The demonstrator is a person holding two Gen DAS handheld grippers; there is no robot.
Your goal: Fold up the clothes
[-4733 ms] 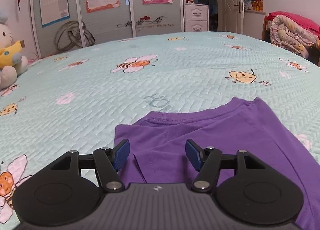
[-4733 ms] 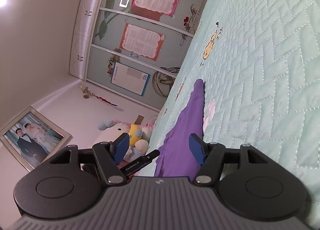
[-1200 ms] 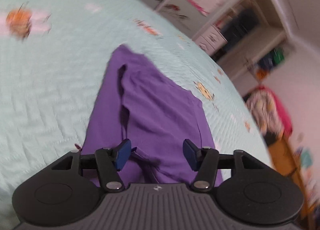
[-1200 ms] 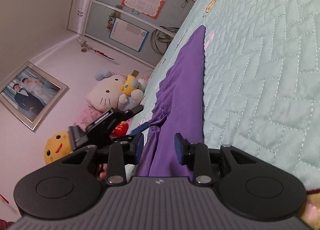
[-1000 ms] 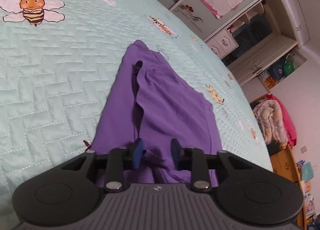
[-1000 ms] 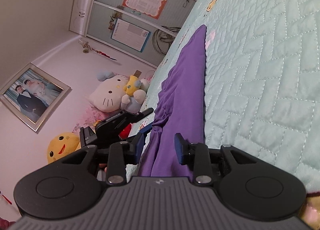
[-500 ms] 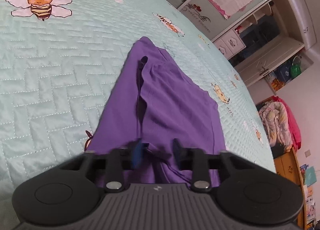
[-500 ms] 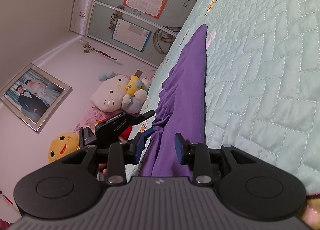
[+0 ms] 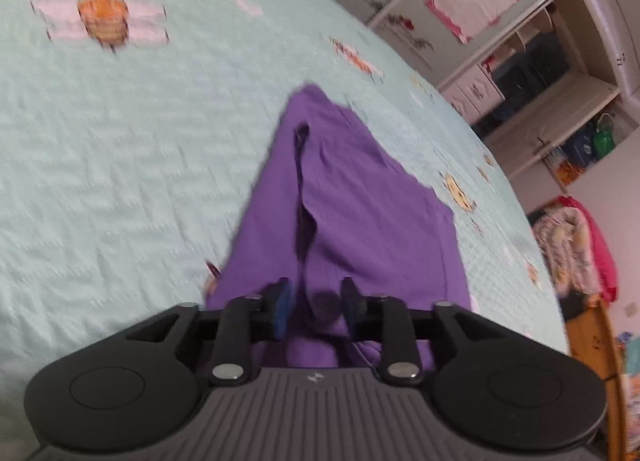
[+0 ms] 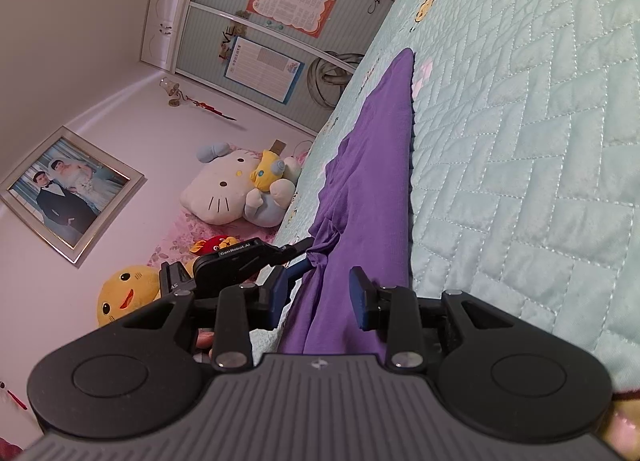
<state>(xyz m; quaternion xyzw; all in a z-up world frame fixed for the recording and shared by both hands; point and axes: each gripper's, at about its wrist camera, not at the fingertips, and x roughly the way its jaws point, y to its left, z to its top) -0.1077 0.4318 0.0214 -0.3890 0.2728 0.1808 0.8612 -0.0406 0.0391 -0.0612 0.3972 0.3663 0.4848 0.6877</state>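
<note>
A purple T-shirt point(image 9: 352, 197) lies lengthwise on the mint quilted bedcover point(image 9: 120, 141), with a dark fold line down its middle. My left gripper point(image 9: 314, 299) is at the shirt's near end with a bunch of the fabric between its blue pads, and its jaws are opening. The right wrist view shows the left gripper point(image 10: 306, 257) pinching gathered cloth at its tip. My right gripper point(image 10: 320, 293) holds the T-shirt's point(image 10: 376, 141) other near corner, its pads pressed on a thick fold. The cloth under both grippers is hidden.
Plush toys point(image 10: 228, 189) and a yellow plush point(image 10: 124, 293) sit beside the bed under a framed photo point(image 10: 68, 193). Wardrobe doors point(image 10: 280, 21) stand at the far end. A heap of bedding point(image 9: 572, 245) lies past the bed's right edge.
Both grippers were wide open earlier and have closed on the shirt's near end. The left wrist view has shifted slightly and is blurred. The right gripper has stayed still.
</note>
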